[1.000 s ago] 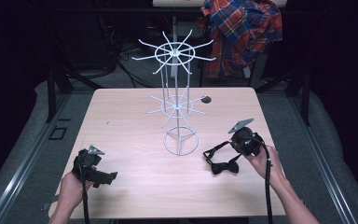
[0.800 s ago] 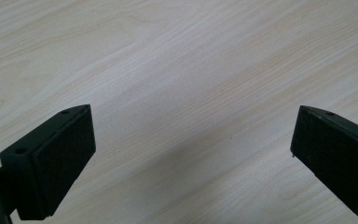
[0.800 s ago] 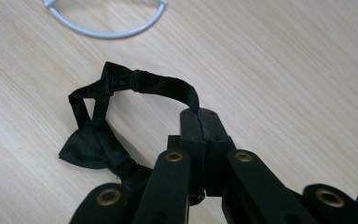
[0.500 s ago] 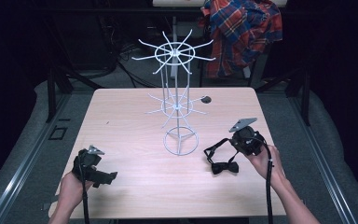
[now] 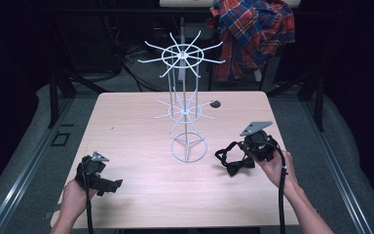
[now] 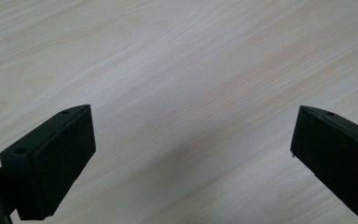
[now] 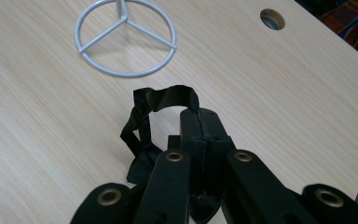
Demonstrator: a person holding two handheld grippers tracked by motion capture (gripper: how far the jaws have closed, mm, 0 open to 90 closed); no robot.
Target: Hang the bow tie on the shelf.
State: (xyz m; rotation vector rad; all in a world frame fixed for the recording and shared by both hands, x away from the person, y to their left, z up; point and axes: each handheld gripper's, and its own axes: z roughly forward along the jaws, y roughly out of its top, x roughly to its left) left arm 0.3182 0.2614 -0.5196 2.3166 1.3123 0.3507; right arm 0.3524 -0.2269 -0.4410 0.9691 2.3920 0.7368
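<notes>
Table (image 5: 141, 122): light wood, with a round cable hole (image 7: 272, 18) near the far edge.
Wire rack (image 5: 185, 105): white, upright at centre, ring base (image 7: 125, 38) flat on the wood.
Bow tie (image 5: 231, 158): black, right of the ring base, strap looped upward.
Right gripper (image 7: 199, 128): jaws clamped together on the bow tie.
Left gripper (image 6: 191, 154): near-left corner, jaws wide apart over bare wood.

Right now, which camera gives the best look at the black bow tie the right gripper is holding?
The right gripper view: the bow tie sits close up, its strap looping beside the shut jaws of the right gripper. The high view shows it small and dark by the stand's base. The left gripper view looks at bare table.
</notes>
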